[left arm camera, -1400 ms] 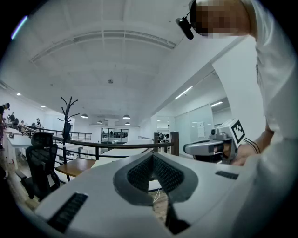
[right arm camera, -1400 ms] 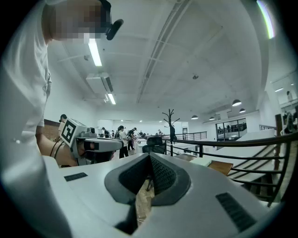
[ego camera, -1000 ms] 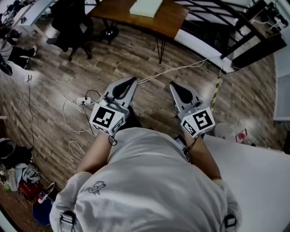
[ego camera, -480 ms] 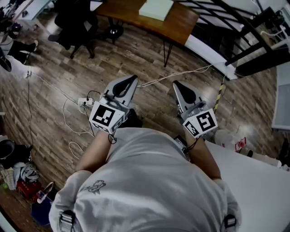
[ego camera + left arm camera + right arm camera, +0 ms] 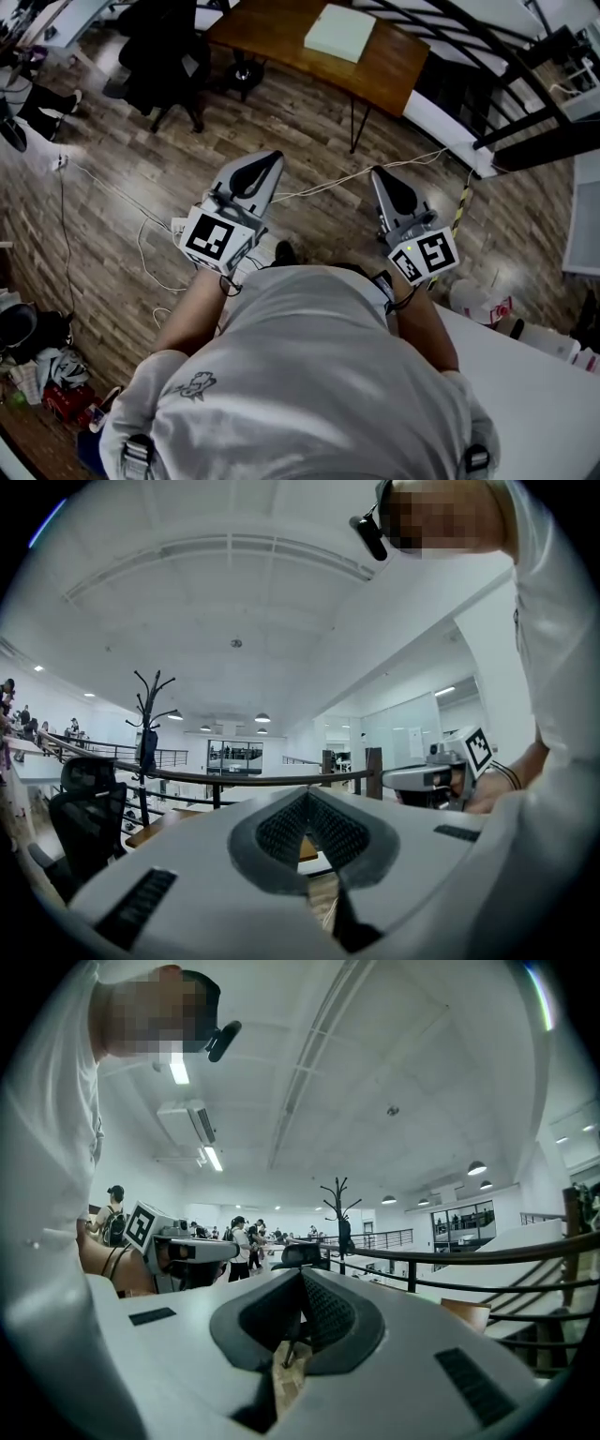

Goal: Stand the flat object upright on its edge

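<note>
Two jaw pairs are pressing shut on nothing: the left hand-held gripper (image 5: 270,164) and right hand-held gripper (image 5: 382,176) are pointing level above the wooden floor (image 5: 309,122). A pale flat pad (image 5: 339,31), probably the task's object, is lying well ahead on a brown tabletop (image 5: 389,56). Approaching, open both jaws early and pinch opposite edges for tilting.

light: ceiling lamps (image 5: 214,1158) glowing bright above the right gripper (image 5: 300,1277) | edges: fisheye bending, corners going black | head view: looking dimmer
</note>
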The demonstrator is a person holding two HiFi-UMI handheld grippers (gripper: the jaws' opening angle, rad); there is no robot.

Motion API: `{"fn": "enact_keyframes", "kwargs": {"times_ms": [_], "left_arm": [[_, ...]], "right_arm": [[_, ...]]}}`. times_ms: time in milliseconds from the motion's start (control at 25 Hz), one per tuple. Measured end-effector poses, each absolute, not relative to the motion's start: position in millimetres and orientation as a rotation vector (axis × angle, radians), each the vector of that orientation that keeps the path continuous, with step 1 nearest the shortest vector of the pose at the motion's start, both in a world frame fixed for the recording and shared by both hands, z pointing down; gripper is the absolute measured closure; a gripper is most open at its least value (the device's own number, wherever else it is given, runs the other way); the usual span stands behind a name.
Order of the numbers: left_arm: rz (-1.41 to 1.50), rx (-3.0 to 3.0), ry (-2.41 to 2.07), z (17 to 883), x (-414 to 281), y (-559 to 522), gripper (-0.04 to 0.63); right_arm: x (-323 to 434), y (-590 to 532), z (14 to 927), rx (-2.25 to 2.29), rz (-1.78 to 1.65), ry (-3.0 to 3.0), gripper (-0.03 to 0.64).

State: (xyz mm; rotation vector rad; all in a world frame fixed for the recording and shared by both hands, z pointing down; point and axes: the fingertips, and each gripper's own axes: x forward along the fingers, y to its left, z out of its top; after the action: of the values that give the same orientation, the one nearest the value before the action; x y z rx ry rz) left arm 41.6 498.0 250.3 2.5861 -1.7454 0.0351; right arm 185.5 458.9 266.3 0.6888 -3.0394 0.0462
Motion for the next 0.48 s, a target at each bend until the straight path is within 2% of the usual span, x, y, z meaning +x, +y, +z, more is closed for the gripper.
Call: {"fn": "enact_keyframes", "kwargs": {"times_ms": [480], "left_arm": [[0.048,2.530,-1.770,256.9,17.8,439.7,0.583]], "right_arm": [[165.5,391.6,286.5,0.652,0.127,-3.030,0.584]]}}
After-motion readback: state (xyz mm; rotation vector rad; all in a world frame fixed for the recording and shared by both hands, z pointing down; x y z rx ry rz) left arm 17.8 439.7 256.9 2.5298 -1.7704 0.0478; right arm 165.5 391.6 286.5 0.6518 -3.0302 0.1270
